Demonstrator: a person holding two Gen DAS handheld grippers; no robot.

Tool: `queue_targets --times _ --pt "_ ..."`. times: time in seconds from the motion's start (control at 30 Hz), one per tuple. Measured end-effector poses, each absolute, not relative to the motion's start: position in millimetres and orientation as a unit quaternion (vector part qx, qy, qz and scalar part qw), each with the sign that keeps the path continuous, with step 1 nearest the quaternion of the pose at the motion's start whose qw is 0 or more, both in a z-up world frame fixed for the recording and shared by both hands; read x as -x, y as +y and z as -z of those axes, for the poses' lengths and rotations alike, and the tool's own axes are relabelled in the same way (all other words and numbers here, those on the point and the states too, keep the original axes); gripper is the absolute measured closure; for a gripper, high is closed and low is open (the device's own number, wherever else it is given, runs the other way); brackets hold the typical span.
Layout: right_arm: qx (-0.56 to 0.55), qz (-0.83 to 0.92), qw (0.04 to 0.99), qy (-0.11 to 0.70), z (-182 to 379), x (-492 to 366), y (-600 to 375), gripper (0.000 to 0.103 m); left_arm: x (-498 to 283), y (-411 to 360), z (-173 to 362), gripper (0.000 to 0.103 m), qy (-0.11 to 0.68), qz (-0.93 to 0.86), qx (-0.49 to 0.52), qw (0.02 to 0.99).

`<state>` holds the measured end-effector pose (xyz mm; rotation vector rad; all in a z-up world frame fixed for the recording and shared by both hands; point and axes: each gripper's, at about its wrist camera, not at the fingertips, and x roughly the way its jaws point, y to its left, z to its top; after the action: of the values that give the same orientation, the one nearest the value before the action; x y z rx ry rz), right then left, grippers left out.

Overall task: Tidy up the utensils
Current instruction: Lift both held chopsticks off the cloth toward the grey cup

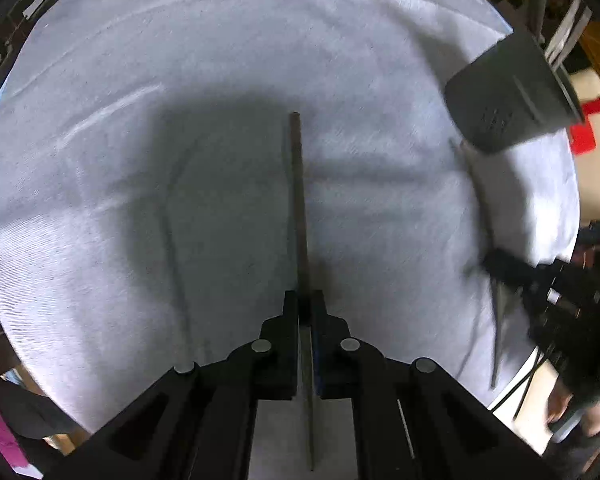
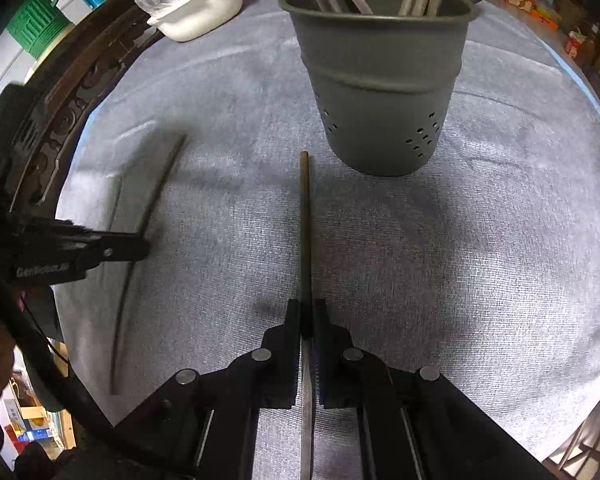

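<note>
On the left, the left gripper (image 1: 305,304) is pinched tight on a thin dark chopstick (image 1: 299,200) pointing away along the fingers over the grey cloth (image 1: 140,160). The right gripper (image 2: 308,312) grips its own chopstick (image 2: 305,216), apparently lifted, tip near the grey utensil holder (image 2: 380,80). Next: tip them upright into it.

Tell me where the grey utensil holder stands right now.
In the right wrist view, the grey utensil holder stands upright on the grey cloth, ahead and slightly right of the chopstick clamped in the right gripper.
</note>
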<state>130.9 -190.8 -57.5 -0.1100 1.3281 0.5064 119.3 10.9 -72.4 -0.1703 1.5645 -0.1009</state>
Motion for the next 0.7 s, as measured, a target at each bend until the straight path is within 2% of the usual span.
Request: queue_targets --times 0.13,0.23,0.27,0.33,0.37,0.43,0.47,0.57,0.7 --pt "0.058 -0.232 0.746 0.622 59 -136 -186 0.094 -128 18 73 0.096 0.718 0.047 0.088 0.689" --pt "0.051 -0.231 0.73 0.641 61 -145 -185 0.094 -134 17 73 0.08 0.727 0.057 0.094 0.678" --pt "0.05 -0.231 0.724 0.649 62 -149 -183 0.094 -138 14 73 0.071 0.728 0.063 0.097 0.676" --pt "0.054 -0.229 0.711 0.662 63 -155 -180 0.094 -143 5 70 0.068 0.724 0.061 0.084 0.682" --pt "0.059 -0.228 0.706 0.668 63 -158 -178 0.094 -143 2 70 0.068 0.721 0.06 0.076 0.686" --pt "0.084 -0.224 0.7 0.672 63 -160 -169 0.094 -144 -4 67 0.078 0.714 0.054 0.052 0.696" --pt "0.106 -0.223 0.7 0.67 62 -158 -163 0.094 -142 -5 67 0.097 0.711 0.05 0.043 0.7" --pt "0.15 -0.22 0.7 0.663 61 -153 -149 0.096 -140 0 65 0.098 0.707 0.07 0.057 0.702" --pt "0.128 -0.229 0.716 0.647 53 -145 -147 0.097 -140 21 60 0.098 0.694 0.068 0.085 0.712"
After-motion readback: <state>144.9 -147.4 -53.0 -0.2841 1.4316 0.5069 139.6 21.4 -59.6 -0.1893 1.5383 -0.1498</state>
